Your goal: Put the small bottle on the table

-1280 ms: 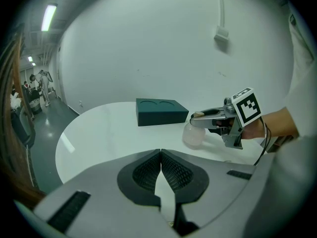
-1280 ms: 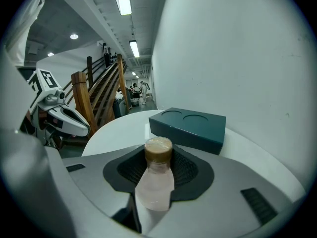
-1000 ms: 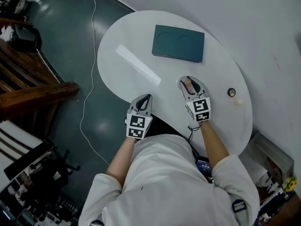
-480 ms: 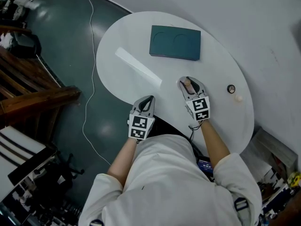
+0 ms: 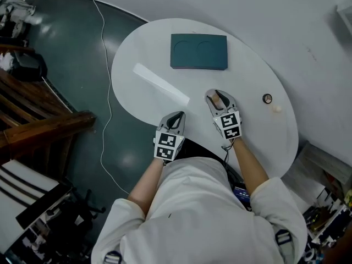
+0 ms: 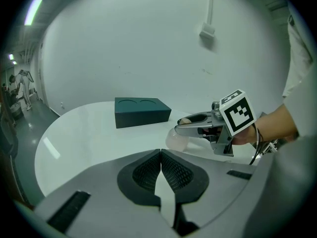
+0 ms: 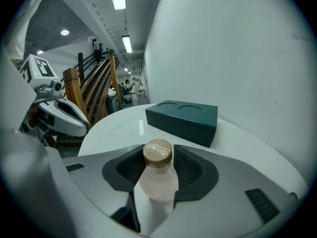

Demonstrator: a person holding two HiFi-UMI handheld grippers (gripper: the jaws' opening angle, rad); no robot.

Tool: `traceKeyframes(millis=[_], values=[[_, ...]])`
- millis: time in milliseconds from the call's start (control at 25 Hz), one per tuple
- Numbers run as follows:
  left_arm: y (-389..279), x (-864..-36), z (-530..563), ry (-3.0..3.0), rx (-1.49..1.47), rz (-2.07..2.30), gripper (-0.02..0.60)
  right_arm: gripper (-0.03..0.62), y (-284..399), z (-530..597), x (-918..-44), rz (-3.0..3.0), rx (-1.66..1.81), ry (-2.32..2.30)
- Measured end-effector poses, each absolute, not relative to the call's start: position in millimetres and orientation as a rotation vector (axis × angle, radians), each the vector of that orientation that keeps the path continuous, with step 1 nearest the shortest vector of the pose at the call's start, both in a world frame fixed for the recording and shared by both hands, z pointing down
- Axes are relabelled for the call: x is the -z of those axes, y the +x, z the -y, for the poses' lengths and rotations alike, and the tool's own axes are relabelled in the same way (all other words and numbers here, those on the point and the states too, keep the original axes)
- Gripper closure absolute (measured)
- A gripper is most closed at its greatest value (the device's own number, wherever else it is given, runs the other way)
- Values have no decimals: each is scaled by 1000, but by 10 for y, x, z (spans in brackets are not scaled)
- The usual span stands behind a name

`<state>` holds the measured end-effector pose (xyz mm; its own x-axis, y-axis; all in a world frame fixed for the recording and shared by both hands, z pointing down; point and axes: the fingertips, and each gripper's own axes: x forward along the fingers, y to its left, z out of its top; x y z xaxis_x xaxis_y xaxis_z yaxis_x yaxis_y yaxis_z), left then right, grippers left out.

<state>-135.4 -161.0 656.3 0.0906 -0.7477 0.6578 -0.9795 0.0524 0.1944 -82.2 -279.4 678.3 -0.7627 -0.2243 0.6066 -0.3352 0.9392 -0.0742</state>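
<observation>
White round table (image 5: 137,48) against a white wall (image 5: 264,15), dark floor (image 5: 71,81) on the left. Bottle (image 7: 157,182) stands upright near the table's near edge, right of centre; pale translucent body, brown cap (image 7: 157,151) under clear film. In the left gripper view its base looks down on the table. Right tongs (image 5: 219,94) sit around it at the shoulder, one pad on each side, cap poking up above the pads. Their jaws have just been opening a little with the bottle between them, but the pads look as if they touch its sides, so call it a light grip. Marker cube (image 5: 226,124) sits behind the jaws, a forearm in a white sleeve behind that. Left tongs (image 6: 161,153) are closed, pads together, nothing between them; they hang at the table's near edge, just left of the right tongs and apart from the bottle. Dark teal box (image 5: 198,51) lies flat at the far side of the table, two round recesses in its top, well apart from the bottle. Small dark ring (image 5: 267,98) and a pale blob (image 5: 276,109) lie near the right edge. Bright streak (image 5: 160,84) runs across the table left of the bottle. Thin cable (image 5: 107,92) trails over the floor, wooden stairs (image 5: 33,120) at far left.
</observation>
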Motion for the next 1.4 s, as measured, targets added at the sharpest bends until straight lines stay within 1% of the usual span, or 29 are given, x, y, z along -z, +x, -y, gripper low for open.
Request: traceKeyframes(millis=[160,320,560,680,760,840,880,1040,1400], values=[[-1279,-6561,1690,1789,-465,1653,561,389,-701,2774,-6774,2459,-286,461],[-1255,-6569,1787,1838,-459,1611,561,384,-467,2734,-6720,2443,-319,578],[-1124,-6594,1975,1925,-467,1519,561,438,-134,2665,-6608,2415,-366,722],[-1037,-6602,2031,1969,-487,1469,560,476,-4,2603,-6562,2397,-365,791],[-981,-6599,2057,1995,-501,1442,561,514,85,2560,-6547,2385,-367,841],[-928,-6581,2080,2018,-506,1423,561,572,172,2517,-6550,2369,-378,886],[-901,-6568,2087,2029,-508,1415,561,582,211,2494,-6556,2362,-387,904],[-829,-6525,2063,2061,-520,1392,561,595,310,2408,-6539,2352,-405,963],[-804,-6242,2071,2116,-474,1434,561,597,388,2408,-6198,2408,-386,1058]])
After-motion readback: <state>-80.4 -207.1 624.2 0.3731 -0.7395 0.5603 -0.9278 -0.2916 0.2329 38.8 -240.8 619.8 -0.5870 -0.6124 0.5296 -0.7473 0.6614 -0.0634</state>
